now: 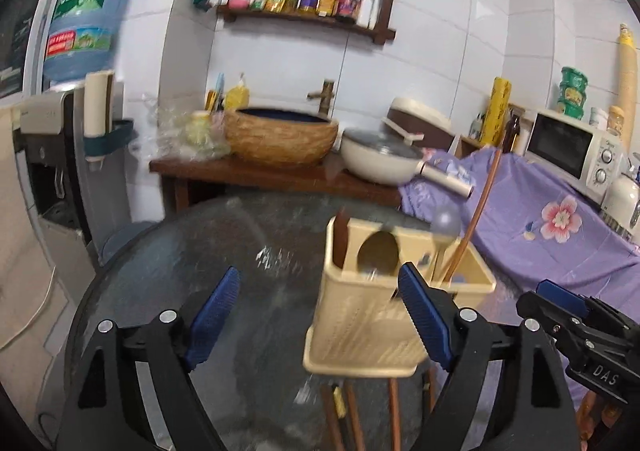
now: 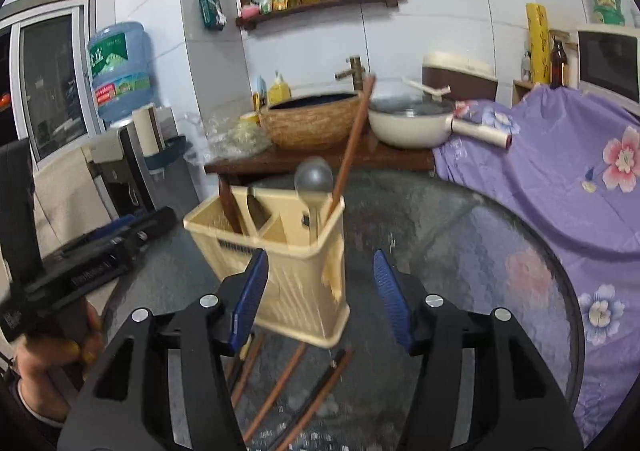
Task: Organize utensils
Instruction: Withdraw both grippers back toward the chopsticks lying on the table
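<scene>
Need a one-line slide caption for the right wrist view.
Open right gripper facing beige utensil holder, loose chopsticks on the glass table.

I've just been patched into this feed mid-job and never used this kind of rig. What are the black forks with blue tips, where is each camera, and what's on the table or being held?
There is no robot arm: a person carries a two-finger gripper in each hand, and each has a fisheye camera looking out along its fingers. The left wrist view shows the left gripper, with the right one at the edge; the right wrist view shows the right gripper. The blue tips are the finger pads. Both grippers are open and hold nothing. On the round glass table stands a beige utensil holder with a metal spoon and a long wooden chopstick in it. More wooden chopsticks lie loose on the glass in front of it. The pictures are motion-blurred.
</scene>
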The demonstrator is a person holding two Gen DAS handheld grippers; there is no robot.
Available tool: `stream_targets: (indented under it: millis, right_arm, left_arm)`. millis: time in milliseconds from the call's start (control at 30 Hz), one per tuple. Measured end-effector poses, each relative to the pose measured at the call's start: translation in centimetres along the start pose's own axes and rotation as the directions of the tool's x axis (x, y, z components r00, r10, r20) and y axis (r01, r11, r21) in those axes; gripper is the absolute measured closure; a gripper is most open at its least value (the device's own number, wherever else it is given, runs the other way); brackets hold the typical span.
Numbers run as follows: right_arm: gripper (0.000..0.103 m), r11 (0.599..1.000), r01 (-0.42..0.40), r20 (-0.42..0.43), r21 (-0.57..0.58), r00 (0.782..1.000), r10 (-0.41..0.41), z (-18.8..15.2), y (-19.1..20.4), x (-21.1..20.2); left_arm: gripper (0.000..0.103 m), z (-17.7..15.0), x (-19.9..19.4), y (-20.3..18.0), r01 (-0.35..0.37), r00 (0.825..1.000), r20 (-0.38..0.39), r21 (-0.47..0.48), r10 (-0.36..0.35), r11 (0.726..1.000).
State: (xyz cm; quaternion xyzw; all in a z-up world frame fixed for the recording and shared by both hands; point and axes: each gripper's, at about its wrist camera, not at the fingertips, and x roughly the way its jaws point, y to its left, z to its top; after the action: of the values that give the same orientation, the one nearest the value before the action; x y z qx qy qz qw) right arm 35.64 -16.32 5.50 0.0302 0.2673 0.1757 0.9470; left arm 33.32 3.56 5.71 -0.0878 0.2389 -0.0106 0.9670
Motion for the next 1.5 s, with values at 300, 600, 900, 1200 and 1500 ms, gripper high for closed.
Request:
stream_targets:
  millis: [300,600,900,1200,1500]
  right_arm:
    - [0.048,1.0,0.009,-0.197,0.022,0.98,-0.004,-7.5,-1.0,1.3]
    - [0.048,1.0,0.017,-0.286,-0.025,0.958,-0.023,-11.2,0.3,2.5]
    - [0.049,0.994,0.051,-0.341,-0.097,0.936,-0.081,-12.5,1.9,4.0]
    - [0.051,0.992,0.072,-0.359,-0.108,0.927,-0.107,-12.7,2.0,4.6]
    - [0.051,0.988,0.092,-0.371,-0.12,0.92,-0.131,-12.3,0.8,4.4]
  left_arm:
    - [0.023,-6.6,-0.2,1.9,-0.049,0.977,-0.204,0.06,0.061,0.997]
    - [0.031,-10.5,0.3,1.4,-0.027,0.951,-0.305,0.094,0.054,0.995]
    - [0.039,-13.1,1.6,-0.3,-0.007,0.925,-0.374,0.149,0.063,0.989]
    - [0.04,-13.4,2.1,-1.1,-0.003,0.921,-0.385,0.145,0.059,0.989]
    - [0.044,-13.2,2.8,-1.3,-0.013,0.915,-0.394,0.175,0.082,0.985]
